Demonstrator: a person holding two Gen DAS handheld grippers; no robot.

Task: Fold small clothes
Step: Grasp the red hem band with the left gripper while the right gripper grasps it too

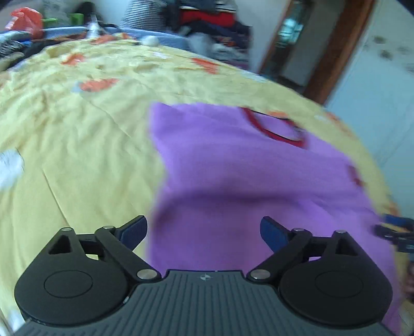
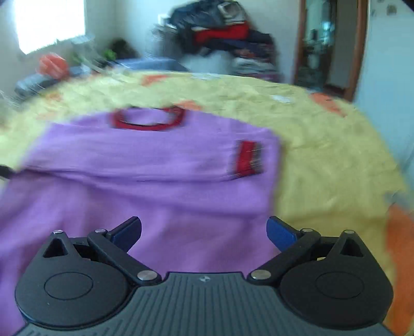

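Observation:
A small purple shirt [image 1: 253, 181] with a red collar [image 1: 274, 126] lies flat on a yellow bedspread [image 1: 77, 144]. In the right wrist view the same purple shirt [image 2: 155, 165] shows its red collar [image 2: 148, 119] at the far end and a red sleeve cuff [image 2: 248, 159] folded inward on the right. My left gripper [image 1: 204, 232] hangs open over the shirt's near left edge, nothing between its blue fingers. Over the shirt's near right part, my right gripper [image 2: 204, 232] is open and empty too. The other gripper's tip [image 1: 396, 232] peeks in at the right edge of the left wrist view.
The yellow bedspread [image 2: 323, 155] with orange patches spreads wide to the left and far side. A heap of clothes [image 2: 227, 33] is stacked behind the bed, beside a brown door frame [image 2: 362, 46]. A red bag [image 1: 26, 20] lies at the far left.

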